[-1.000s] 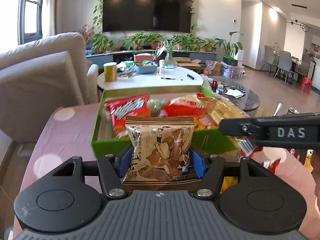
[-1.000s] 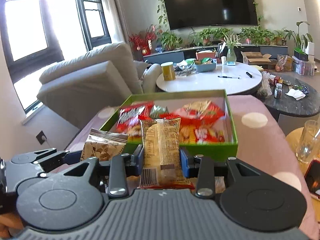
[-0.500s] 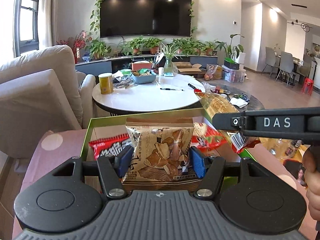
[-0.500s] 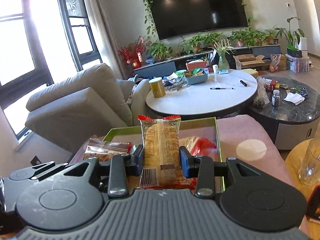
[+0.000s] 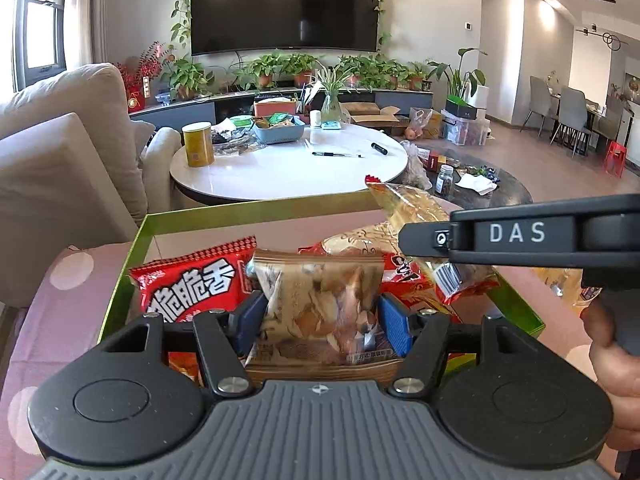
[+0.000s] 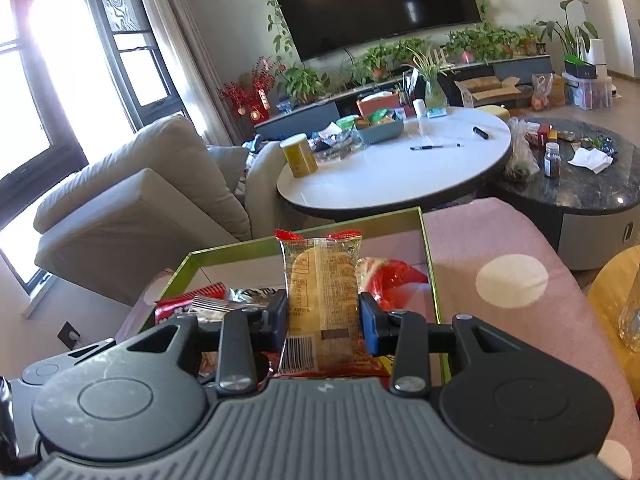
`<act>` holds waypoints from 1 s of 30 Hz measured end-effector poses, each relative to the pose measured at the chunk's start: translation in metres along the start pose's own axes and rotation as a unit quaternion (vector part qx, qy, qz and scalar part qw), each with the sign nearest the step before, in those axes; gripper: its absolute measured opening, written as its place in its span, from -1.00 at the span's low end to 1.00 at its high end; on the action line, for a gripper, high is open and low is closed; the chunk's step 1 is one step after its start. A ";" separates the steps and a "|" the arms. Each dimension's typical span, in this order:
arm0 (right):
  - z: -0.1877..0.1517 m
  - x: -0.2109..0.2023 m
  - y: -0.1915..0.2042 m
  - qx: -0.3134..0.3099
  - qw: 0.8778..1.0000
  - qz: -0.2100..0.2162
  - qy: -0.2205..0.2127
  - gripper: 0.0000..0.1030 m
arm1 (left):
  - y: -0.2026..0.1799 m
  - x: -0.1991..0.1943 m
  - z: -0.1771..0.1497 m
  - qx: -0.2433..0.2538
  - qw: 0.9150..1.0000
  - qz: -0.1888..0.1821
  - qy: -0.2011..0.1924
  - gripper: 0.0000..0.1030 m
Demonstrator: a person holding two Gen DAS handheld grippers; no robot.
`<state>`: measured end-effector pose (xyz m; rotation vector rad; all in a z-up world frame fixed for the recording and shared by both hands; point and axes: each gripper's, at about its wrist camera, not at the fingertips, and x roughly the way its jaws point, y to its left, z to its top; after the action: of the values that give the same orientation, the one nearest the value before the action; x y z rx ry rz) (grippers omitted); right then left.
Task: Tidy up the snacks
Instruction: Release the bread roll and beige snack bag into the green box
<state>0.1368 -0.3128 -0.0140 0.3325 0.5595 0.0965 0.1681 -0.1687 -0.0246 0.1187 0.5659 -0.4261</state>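
Observation:
My left gripper [image 5: 320, 316] is shut on a beige snack packet [image 5: 320, 300] and holds it over the near part of the green box [image 5: 256, 210]. My right gripper [image 6: 323, 320] is shut on a clear packet with a yellow cake [image 6: 322, 288], held upright over the green box [image 6: 426, 248]. The right gripper also shows from the side in the left wrist view [image 5: 516, 234], with its packet [image 5: 416, 208] sticking out over the box's right side. Inside the box lie a red packet with white characters [image 5: 192, 280] and other red packets [image 6: 388, 276].
The box sits on a pink cloth with pale dots [image 6: 508, 276]. A drinking glass [image 6: 632, 312] stands at the right edge. Behind are a round white table [image 5: 288, 168], a dark marble table [image 6: 580, 172] and a beige sofa [image 5: 60, 148].
Both grippers moved forward and lowered over the box while holding their packets. The box contents now show more fully beneath them.

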 end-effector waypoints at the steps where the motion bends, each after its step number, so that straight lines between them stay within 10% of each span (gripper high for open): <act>1: -0.001 0.000 0.000 -0.001 1.000 -0.002 0.001 0.25 | -0.002 0.001 -0.001 0.004 1.000 0.001 -0.002 0.17; 30: -0.016 -0.044 -0.015 0.031 1.000 0.003 -0.001 0.26 | 0.036 -0.068 -0.045 -0.049 0.997 0.055 -0.014 0.64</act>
<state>0.0907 -0.3307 -0.0098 0.3944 0.5596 0.0846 0.1093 -0.1016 -0.0255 0.0486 0.5482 -0.2929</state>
